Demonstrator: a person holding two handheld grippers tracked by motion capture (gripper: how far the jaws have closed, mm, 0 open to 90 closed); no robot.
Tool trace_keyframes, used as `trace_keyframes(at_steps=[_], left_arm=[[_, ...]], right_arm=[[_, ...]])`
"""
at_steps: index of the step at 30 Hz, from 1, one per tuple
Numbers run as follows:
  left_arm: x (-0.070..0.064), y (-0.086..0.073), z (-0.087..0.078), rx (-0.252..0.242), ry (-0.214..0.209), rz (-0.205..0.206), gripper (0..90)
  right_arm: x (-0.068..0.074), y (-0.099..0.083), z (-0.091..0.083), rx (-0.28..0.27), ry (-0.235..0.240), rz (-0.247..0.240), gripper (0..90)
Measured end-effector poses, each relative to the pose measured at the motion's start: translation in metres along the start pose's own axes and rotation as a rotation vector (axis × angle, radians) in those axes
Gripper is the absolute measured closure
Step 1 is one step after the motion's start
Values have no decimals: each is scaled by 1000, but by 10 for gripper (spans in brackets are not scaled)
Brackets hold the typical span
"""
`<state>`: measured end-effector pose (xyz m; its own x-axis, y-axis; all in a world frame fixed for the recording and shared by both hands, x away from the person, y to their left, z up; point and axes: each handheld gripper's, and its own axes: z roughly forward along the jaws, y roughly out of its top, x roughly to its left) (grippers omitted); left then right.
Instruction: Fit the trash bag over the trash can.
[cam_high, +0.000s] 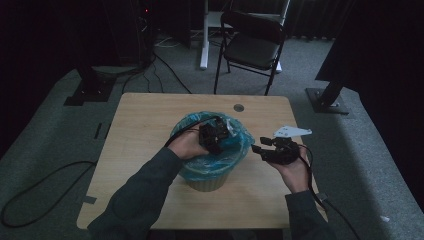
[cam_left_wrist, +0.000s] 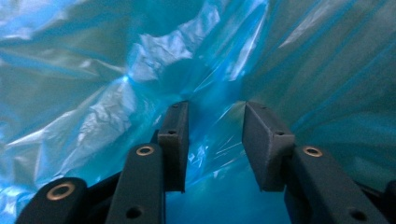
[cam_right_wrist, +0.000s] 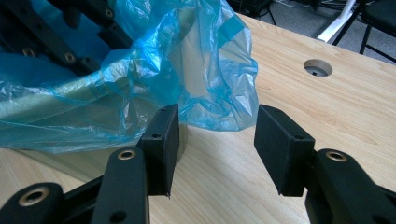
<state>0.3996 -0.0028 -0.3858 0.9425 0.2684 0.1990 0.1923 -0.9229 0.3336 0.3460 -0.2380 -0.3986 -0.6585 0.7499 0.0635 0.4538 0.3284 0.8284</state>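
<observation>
both grippers released: left gripper inside blue bag, right gripper beside it.

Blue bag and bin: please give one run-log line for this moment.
left gripper: open, inside blue bag | right gripper: open, beside bin | table

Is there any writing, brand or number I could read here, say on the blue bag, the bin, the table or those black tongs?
None: no words, numbers or logos can be read anywhere.
Blue bag: plain.
Bin: plain.
Table: bare wood.
Left tongs and right tongs: plain black, unmarked.
</observation>
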Motion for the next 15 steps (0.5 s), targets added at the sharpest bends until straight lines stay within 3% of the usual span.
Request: trace_keyframes(at_steps=[3, 4, 10, 15], left_arm=[[-1, 1, 2, 13, -1, 6, 574], [-3, 2, 8, 63, -8, 37, 560], [-4, 2, 7, 54, 16, 37, 533], [1, -3, -13, -79, 27, -29, 534]], right_arm=[[0, 0, 0, 0, 0, 1, 499], [0, 0, -1, -1, -2, 0, 499], [0, -1, 0, -1, 0, 0, 499], [-1, -1, -1, -2, -1, -1, 499]])
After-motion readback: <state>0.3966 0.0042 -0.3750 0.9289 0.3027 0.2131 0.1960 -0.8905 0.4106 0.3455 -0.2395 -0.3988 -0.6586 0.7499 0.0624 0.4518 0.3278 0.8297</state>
